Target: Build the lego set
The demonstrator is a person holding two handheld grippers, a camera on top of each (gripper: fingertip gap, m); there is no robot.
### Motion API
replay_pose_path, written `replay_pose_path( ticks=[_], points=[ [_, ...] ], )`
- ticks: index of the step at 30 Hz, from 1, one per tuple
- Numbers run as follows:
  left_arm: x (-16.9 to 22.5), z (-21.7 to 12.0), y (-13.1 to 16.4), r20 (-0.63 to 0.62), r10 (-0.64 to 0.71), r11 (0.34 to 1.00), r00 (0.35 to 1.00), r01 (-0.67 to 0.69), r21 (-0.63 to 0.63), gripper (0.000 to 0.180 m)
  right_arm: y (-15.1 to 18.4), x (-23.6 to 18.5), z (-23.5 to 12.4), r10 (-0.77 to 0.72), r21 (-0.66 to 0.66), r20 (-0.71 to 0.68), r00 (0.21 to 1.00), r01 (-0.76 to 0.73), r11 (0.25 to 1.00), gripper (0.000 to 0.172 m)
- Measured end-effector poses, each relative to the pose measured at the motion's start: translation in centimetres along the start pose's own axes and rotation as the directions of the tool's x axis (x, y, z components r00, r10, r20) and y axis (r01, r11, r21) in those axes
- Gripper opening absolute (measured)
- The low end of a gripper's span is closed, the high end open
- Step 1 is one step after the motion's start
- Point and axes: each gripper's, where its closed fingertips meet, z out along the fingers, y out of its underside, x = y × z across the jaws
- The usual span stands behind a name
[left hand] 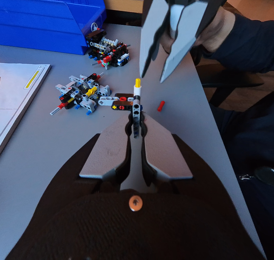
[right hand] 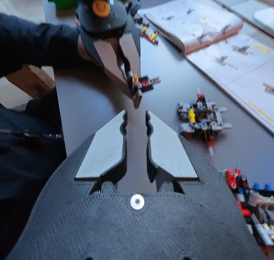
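Left claw is clamped on a grey holed beam of a small brick assembly above the tabletop; right claw stands apart, bare, near it, a red pin lying beside

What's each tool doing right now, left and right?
Left tool: closed on the grey holed beam of a small brick assembly, pads pressing both sides.
Right tool: open, nothing between its fingers.
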Motion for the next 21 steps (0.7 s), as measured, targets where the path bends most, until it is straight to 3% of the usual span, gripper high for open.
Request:
replay_pose_path(
  ticks=[5, 11, 14, 16, 21],
  points=[
    [-0.6, -0.2, -0.3, 0.045, 0.01, 1.0, 0.999, -0.011, 0.019, 0.004, 5.5, -1.2, 0.2, -0.006, -0.171, -0.004, 1.0, 0.005, 0.985, 0.021],
    [-1.3, -0.1, 0.1, 0.106, 0.061, 0.998, 0.993, -0.06, -0.012, 0.004, 7.8, -2.2, 1.2, -0.103, -0.281, -0.02, 0.995, 0.093, 0.955, 0.019],
    [-1.9, -0.2, 0.6, 0.158, 0.11, 0.993, 0.981, -0.102, -0.058, 0.004, 7.6, -2.0, 1.5, -0.119, -0.276, -0.038, 0.992, 0.104, 0.956, 0.004],
    [-2.2, -0.1, 1.0, 0.191, 0.146, 0.987, 0.971, -0.13, -0.095, 0.004, 7.5, -2.0, 1.6, -0.096, -0.265, -0.026, 0.995, 0.085, 0.961, 0.003],
    [-2.3, 0.3, 1.8, 0.242, 0.279, 0.952, 0.929, -0.235, -0.197, 0.004, 5.5, -2.6, 0.6, 0.125, -0.115, 0.105, 0.987, -0.112, 0.987, 0.003]
  ],
)
